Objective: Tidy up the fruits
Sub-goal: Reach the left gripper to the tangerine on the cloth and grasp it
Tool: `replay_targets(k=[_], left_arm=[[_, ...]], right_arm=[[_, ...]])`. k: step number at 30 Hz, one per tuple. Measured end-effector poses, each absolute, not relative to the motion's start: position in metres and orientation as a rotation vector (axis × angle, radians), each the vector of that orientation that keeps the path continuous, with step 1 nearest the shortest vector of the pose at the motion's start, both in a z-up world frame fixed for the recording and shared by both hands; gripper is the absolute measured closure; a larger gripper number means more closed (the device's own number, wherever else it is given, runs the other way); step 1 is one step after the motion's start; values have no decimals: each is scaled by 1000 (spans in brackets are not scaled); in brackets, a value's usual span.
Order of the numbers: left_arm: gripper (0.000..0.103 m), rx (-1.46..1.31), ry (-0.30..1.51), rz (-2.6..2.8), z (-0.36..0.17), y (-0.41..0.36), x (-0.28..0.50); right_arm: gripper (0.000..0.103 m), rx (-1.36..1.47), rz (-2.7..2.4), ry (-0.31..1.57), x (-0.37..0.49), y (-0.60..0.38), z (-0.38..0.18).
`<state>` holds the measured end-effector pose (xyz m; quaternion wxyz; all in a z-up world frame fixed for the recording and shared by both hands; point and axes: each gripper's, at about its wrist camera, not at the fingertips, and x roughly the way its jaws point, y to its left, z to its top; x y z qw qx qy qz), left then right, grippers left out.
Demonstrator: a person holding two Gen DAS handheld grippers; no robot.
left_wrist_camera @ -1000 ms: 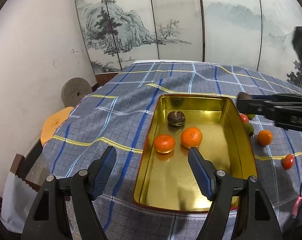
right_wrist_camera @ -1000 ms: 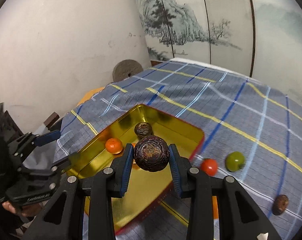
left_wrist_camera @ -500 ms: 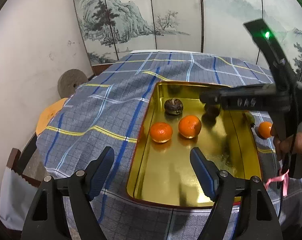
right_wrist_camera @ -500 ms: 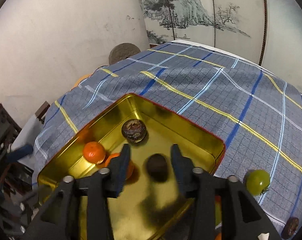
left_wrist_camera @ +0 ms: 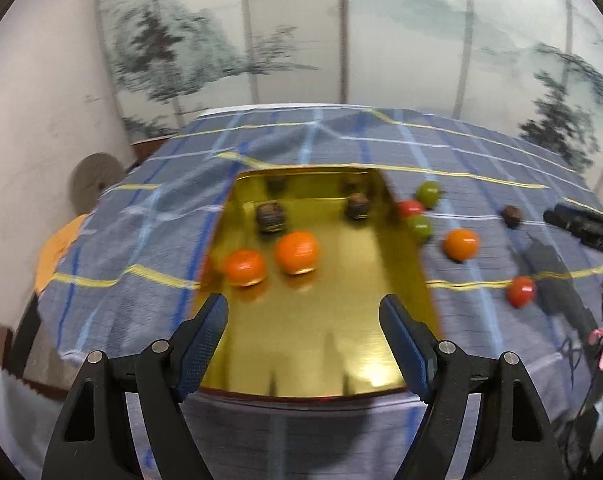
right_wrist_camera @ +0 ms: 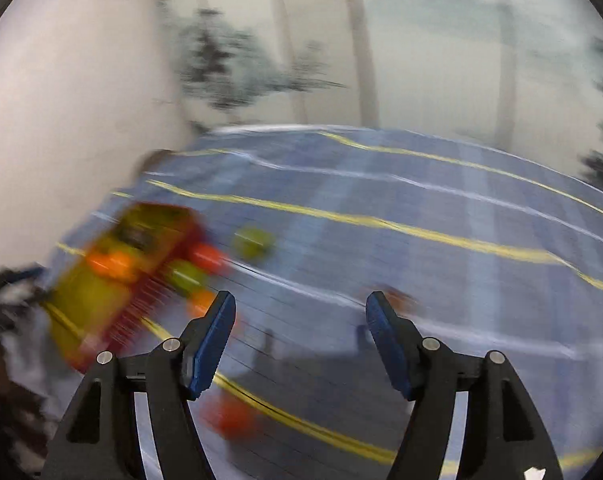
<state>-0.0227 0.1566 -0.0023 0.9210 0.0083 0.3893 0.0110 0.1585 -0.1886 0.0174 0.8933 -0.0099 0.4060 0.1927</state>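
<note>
A painted folding screen [left_wrist_camera: 381, 40] of misty trees and a plain white wall [left_wrist_camera: 33, 100] stand behind a tabletop covered with a blue plaid cloth [left_wrist_camera: 309, 136]. On the cloth lies a gold tray [left_wrist_camera: 321, 340] with a red outer rim. Inside it, toward the far end, sit two dark wrinkled fruits [left_wrist_camera: 270, 216] [left_wrist_camera: 358, 205], well apart, and nearer the camera two oranges [left_wrist_camera: 245, 267] [left_wrist_camera: 297, 252] just beside each other. Outside the tray, close to its right wall, lie a red fruit [left_wrist_camera: 411, 208] between two green ones [left_wrist_camera: 429, 193] [left_wrist_camera: 420, 226]. Farther right on the cloth are a third orange [left_wrist_camera: 461, 244], another dark fruit [left_wrist_camera: 512, 215] and a second red fruit [left_wrist_camera: 521, 291], all apart from one another. The left gripper [left_wrist_camera: 303, 344] hangs over the near end of the tray, jaws spread and nothing between them. The right gripper [right_wrist_camera: 300, 340] is over bare cloth to the right of the tray; its jaws are opening and nothing is between them. From the left wrist its dark body [left_wrist_camera: 581, 224] shows at the right edge. The right wrist view is badly smeared: the tray [right_wrist_camera: 113, 280] and its neighbouring fruit are colour streaks at lower left, and an orange-red blur [right_wrist_camera: 231, 416] lies below the left finger [right_wrist_camera: 213, 340]. A grey stone disc [left_wrist_camera: 95, 178] leans by the wall, beyond the cloth's left edge.
</note>
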Motion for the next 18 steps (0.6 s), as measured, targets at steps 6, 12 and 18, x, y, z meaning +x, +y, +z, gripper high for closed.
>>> replay_targets(k=[6,12,18], left_arm=[[25,57,787,-150,18,99,-13],[34,10,924,-311,9,42,38],[54,-85,1075,-257,-24,18,92]], right_arm=[[38,-61,133,898,144,-298,-9],[38,106,126,887,139,-336,-19],[38,139,193,862,139,-334,-16]])
